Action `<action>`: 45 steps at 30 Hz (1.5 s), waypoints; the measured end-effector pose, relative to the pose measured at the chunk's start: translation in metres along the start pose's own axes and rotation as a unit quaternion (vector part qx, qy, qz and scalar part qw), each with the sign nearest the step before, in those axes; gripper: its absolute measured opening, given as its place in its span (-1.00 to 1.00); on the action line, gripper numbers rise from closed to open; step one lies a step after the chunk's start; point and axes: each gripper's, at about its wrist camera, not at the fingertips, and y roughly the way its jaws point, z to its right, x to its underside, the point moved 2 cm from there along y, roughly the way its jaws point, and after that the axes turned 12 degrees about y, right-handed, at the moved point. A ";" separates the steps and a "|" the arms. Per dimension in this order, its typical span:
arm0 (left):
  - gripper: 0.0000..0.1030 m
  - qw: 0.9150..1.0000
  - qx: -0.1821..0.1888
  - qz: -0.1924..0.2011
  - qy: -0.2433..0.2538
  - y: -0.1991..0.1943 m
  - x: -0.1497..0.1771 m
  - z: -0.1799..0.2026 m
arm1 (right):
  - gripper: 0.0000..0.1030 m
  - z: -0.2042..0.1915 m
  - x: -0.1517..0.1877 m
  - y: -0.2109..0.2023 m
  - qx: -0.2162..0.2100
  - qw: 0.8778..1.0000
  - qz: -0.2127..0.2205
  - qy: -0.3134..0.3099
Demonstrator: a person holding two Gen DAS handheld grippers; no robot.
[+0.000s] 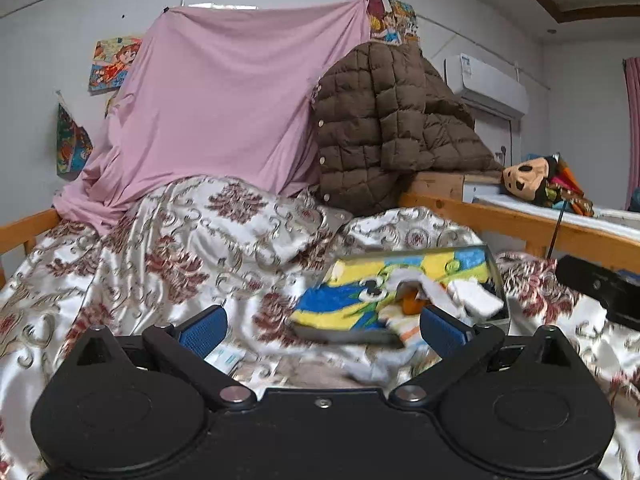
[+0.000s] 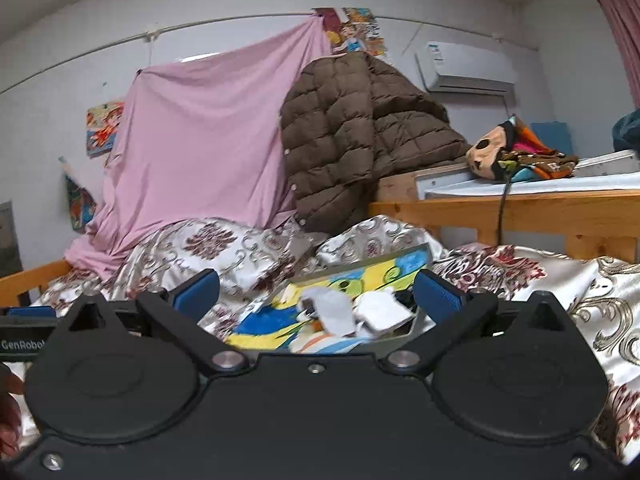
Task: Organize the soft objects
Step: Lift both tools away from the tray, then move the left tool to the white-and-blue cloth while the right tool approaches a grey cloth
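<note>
Both claws hang over the rumpled floral satin quilt (image 1: 160,248), each with its blue pads spread wide and nothing between them. Ahead of the left gripper (image 1: 322,326) and off toward its right finger lies the shallow tray (image 1: 498,276), lined with a yellow, blue and green cartoon cloth (image 1: 352,300); its long axis runs from the near left up to the far right, tilted on the bedding. From the right gripper (image 2: 316,292) the same tray (image 2: 424,250) sits straight ahead between the fingers, with small white soft pieces (image 2: 380,310) heaped at the end nearer the right finger. Beyond both claws a pink sheet (image 1: 224,96) hangs against the wall, a brown quilted jacket (image 1: 384,120) just to its right.
</note>
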 end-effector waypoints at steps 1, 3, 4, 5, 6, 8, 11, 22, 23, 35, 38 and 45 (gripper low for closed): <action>0.98 1.000 0.000 -0.007 -0.002 -0.003 0.004 -0.003 | 0.99 -0.004 0.003 -0.003 -0.002 1.000 -0.003 -0.006; 0.98 1.000 -0.003 -0.020 -0.010 -0.008 0.013 -0.008 | 0.99 -0.010 0.006 -0.006 -0.005 1.000 -0.010 -0.014; 0.98 1.000 -0.004 -0.026 -0.015 -0.010 0.017 -0.011 | 0.99 -0.011 0.007 -0.007 -0.007 1.000 -0.013 -0.017; 0.98 0.999 -0.006 -0.032 -0.020 -0.012 0.022 -0.015 | 0.99 -0.013 0.008 -0.007 -0.009 1.000 -0.018 -0.020; 0.98 0.999 -0.009 -0.037 -0.026 -0.014 0.026 -0.018 | 0.99 -0.015 0.011 -0.009 -0.010 0.999 -0.022 -0.023; 0.98 0.998 -0.015 -0.046 -0.037 -0.017 0.035 -0.025 | 0.99 -0.017 0.012 -0.008 -0.014 0.999 -0.030 -0.028; 0.98 0.997 -0.024 -0.059 -0.047 -0.018 0.045 -0.032 | 0.99 -0.022 0.016 -0.007 -0.019 0.998 -0.043 -0.036; 0.98 0.983 -0.065 -0.142 -0.101 -0.009 0.072 -0.048 | 0.99 -0.035 0.036 0.002 -0.049 0.990 -0.109 -0.080; 0.98 0.981 -0.069 -0.150 -0.103 -0.008 0.074 -0.050 | 0.99 -0.037 0.038 0.003 -0.052 0.988 -0.115 -0.085; 0.98 0.957 -0.085 -0.232 -0.154 0.014 0.098 -0.062 | 0.99 -0.042 0.066 0.014 -0.070 0.973 -0.186 -0.119; 0.98 0.954 -0.076 -0.239 -0.162 0.018 0.103 -0.064 | 0.99 -0.043 0.069 0.023 -0.071 0.970 -0.197 -0.121; 0.98 0.956 -0.065 -0.232 -0.169 0.020 0.102 -0.064 | 0.99 -0.048 0.074 0.037 -0.077 0.965 -0.215 -0.129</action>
